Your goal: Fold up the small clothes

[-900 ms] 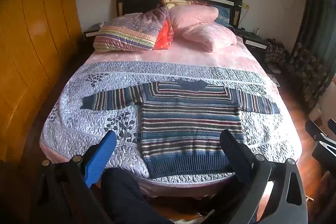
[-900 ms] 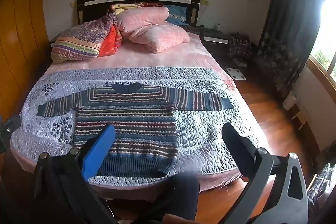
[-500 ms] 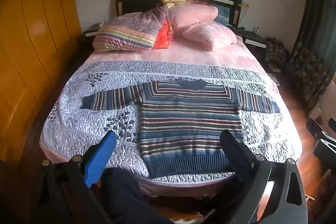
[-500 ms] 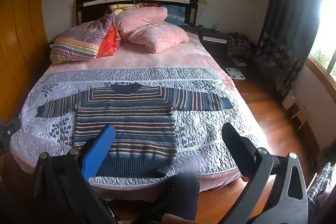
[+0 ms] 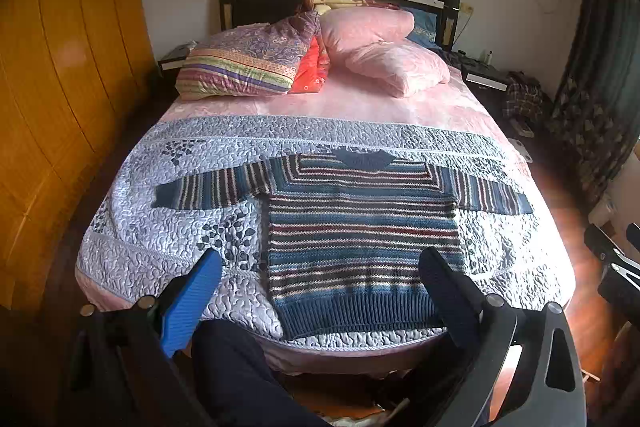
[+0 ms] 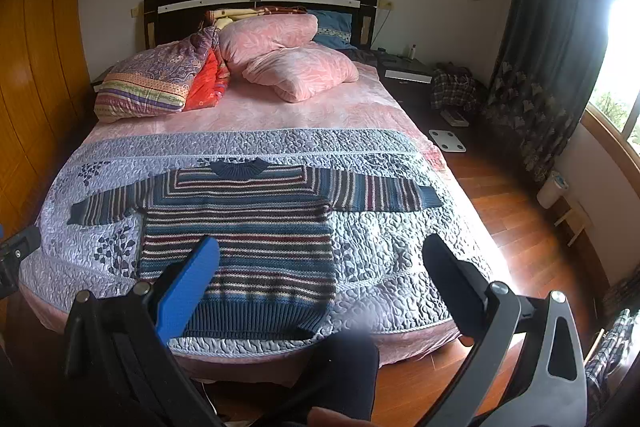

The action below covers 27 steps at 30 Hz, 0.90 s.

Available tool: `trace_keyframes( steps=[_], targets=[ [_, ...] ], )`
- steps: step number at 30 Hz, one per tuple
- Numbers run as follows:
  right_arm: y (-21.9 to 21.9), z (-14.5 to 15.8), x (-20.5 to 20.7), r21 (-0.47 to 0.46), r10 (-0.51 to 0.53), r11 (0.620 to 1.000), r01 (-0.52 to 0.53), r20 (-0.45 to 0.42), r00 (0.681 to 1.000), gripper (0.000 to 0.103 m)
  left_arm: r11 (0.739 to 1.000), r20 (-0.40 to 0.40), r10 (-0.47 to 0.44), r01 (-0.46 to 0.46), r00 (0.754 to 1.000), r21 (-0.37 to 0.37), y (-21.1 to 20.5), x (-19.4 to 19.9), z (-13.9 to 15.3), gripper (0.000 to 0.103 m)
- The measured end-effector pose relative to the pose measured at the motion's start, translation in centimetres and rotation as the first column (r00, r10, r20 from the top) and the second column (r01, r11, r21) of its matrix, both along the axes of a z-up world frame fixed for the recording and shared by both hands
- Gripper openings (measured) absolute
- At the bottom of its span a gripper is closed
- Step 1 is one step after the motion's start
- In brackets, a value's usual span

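Bed (image 5: 532,267): quilted cover, striped sweater (image 5: 360,239) spread flat, pillows (image 5: 384,47) at headboard

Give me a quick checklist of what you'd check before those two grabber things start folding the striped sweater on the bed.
1. Striped sweater lies flat, front side up, sleeves spread out: ok.
2. Left gripper open and holding nothing: ok.
3. Right gripper open and holding nothing: ok.
4. Quilt around the sweater free of other items: ok.
5. Pillows sit far from the sweater, by the headboard: ok.
6. Fingers touching the sweater yet: not ok, both pairs hover short of the bed's near edge.
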State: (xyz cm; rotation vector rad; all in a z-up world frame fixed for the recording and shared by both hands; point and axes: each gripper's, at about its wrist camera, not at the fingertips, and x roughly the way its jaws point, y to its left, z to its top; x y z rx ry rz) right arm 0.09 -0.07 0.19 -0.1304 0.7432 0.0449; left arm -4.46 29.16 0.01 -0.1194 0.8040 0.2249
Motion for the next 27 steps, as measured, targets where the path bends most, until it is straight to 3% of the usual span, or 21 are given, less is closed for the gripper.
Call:
trace_keyframes(
  steps=[27],
  targets=[
    [-0.21,-0.02,0.44,-0.003,-0.009,1.000,0.010,0.010,1.000,0.100,1.000,0.000,0.000,0.000,1.000,0.003,-0.22,0.08,0.10,0.099]
  ],
)
